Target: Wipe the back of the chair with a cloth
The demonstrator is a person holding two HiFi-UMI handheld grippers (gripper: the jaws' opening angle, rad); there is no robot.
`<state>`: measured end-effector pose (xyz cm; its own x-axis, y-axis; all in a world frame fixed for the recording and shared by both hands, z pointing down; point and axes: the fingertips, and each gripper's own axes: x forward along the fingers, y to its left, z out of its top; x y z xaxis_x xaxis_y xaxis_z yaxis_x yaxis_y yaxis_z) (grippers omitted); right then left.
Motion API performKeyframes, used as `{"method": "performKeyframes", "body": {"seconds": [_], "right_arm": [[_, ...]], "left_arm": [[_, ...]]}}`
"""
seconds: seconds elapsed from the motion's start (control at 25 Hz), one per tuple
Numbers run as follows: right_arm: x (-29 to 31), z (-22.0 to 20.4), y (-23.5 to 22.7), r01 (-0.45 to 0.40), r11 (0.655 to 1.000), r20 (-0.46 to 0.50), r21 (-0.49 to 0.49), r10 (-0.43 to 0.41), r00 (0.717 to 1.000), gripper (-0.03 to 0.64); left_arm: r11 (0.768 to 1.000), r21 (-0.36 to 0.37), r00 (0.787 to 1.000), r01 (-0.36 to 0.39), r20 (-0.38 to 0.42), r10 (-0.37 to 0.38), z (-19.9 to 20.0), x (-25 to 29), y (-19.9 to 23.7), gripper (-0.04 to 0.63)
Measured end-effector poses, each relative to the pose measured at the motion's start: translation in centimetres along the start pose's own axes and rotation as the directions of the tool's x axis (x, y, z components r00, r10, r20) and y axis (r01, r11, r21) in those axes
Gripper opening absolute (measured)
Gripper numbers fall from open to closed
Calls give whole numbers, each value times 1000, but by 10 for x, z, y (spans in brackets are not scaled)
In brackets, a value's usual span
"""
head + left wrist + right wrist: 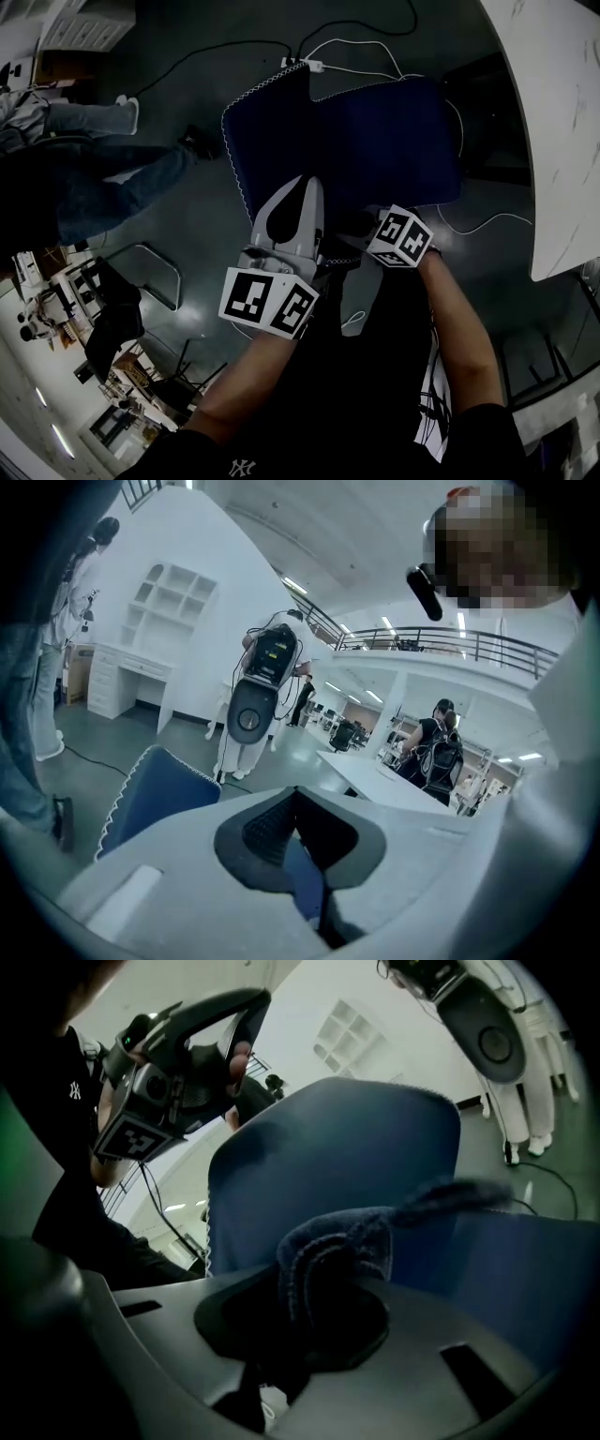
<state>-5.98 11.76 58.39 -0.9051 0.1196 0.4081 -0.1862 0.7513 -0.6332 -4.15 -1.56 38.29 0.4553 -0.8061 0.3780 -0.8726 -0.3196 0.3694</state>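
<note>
Step in hand: readying large dark blue cloth with white-stitched edge (356, 141), held spread between both claws above dark floor. Left gripper (305, 855) pinched on cloth edge; right gripper (314, 1312) clamped on bunched fold. Chair back unclear, possibly under cloth. Next: press flat, sweep across. Nearby: white floor cables (314, 65), white table (562, 122), bystander's jeans (103, 183); snag risk from cables.

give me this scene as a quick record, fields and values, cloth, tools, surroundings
cloth: dark blue, white-stitched edge, spread out above the floor
left tool: shut on an edge of the cloth
right tool: shut on a bunched fold of the cloth
chair back: not identifiable in these views
surroundings: white cable on the dark floor, white table at right, person in jeans at left
task stage: cloth held by both tools, no wiping contact visible
</note>
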Motion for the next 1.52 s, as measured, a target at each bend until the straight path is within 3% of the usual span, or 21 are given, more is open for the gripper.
{"method": "performKeyframes", "body": {"seconds": [0.32,0.72,1.0,1.52], "right_arm": [[0,124,-61,149,987,210,-58,-134,968,89],[14,220,-134,243,965,317,-97,-201,927,89],[29,209,-104,162,975,267,-155,-117,957,89],[23,132,0,78,992,149,-99,-63,987,89]], "left_arm": [[1000,-12,997,-27,71,28,43,-8,25,8],[997,-18,990,-72,121,73,66,-4,66,8],[997,-28,990,-73,116,76,62,-1,74,8],[999,-15,996,-38,86,39,72,-23,52,8]]}}
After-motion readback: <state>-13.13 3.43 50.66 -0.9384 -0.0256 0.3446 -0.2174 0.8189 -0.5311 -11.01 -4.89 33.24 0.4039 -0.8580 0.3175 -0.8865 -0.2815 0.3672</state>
